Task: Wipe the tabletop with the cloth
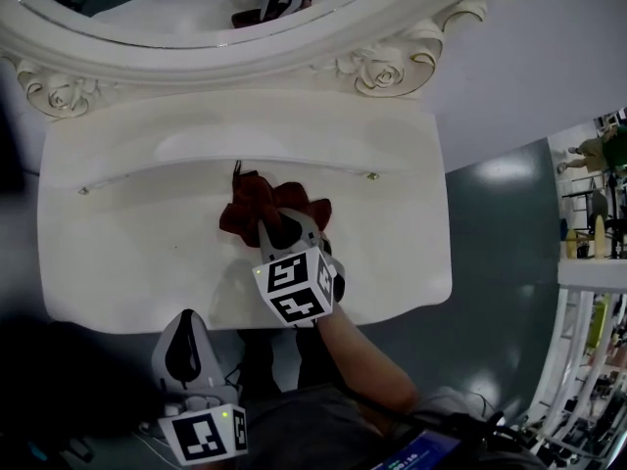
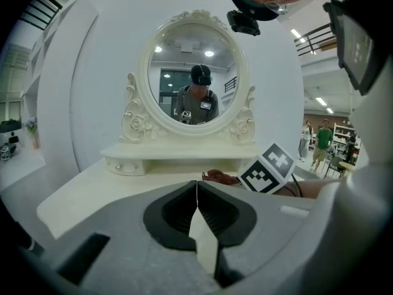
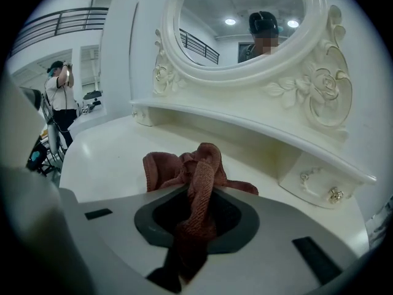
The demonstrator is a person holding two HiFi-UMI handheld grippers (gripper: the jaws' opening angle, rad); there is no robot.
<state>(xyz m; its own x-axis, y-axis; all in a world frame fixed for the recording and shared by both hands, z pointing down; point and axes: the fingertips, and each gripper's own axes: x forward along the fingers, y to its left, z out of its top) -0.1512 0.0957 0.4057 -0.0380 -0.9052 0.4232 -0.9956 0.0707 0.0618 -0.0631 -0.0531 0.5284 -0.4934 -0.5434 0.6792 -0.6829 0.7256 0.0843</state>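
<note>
The cloth [image 1: 277, 207], dark red and crumpled, is bunched on the tabletop [image 1: 118, 243] in front of the mirror [image 1: 196, 27], one fold clamped in the right gripper [image 3: 196, 192]. The left gripper [image 2: 197, 186] is held farther from the mirror, jaws together, empty. The cloth's ribbed weave is shown only in the right gripper view, and its whole outline only in the head view.

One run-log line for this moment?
right gripper: shut on crumpled dark red cloth | cloth: on white tabletop | left gripper: shut, empty
</note>
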